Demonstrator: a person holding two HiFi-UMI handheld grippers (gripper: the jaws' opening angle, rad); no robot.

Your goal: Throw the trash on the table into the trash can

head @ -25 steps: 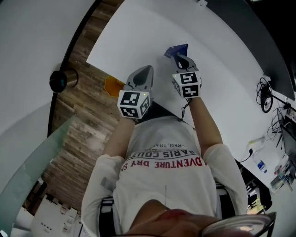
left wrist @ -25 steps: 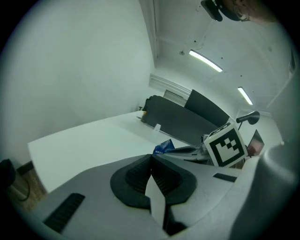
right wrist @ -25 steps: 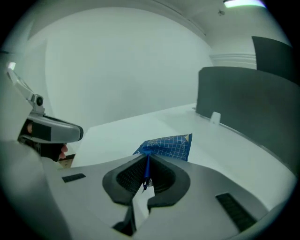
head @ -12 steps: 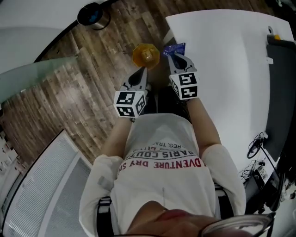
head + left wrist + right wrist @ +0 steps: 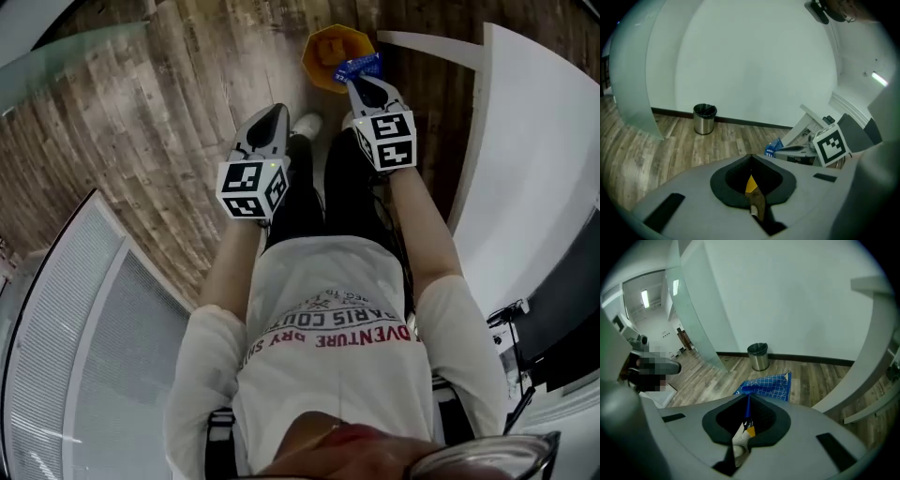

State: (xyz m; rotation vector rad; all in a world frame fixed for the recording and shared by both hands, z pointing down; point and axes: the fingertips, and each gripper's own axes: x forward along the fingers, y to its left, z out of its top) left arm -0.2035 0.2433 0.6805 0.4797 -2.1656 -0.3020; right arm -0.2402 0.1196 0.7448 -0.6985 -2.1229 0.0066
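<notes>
A blue printed wrapper (image 5: 360, 67) hangs from my right gripper (image 5: 362, 83), whose jaws are shut on it. In the head view the wrapper is over the right rim of the orange trash can (image 5: 328, 52) on the wooden floor. The right gripper view shows the wrapper (image 5: 766, 386) sticking out ahead of the closed tips (image 5: 747, 397). My left gripper (image 5: 274, 116) hovers over the floor to the left of the can, shut, with nothing between its jaws (image 5: 751, 158). From the left gripper view the wrapper (image 5: 773, 149) and right gripper (image 5: 830, 144) appear at the right.
The white table (image 5: 534, 178) runs along my right side, its edge close to the right arm. A small steel bin (image 5: 704, 118) stands by the far white wall, also in the right gripper view (image 5: 758, 356). A frosted glass partition (image 5: 693, 310) stands left. My legs are below the grippers.
The view has swung from the white table to the wooden floor. My right gripper carried the blue wrapper off the table to the orange can; the left gripper moved along beside it.
</notes>
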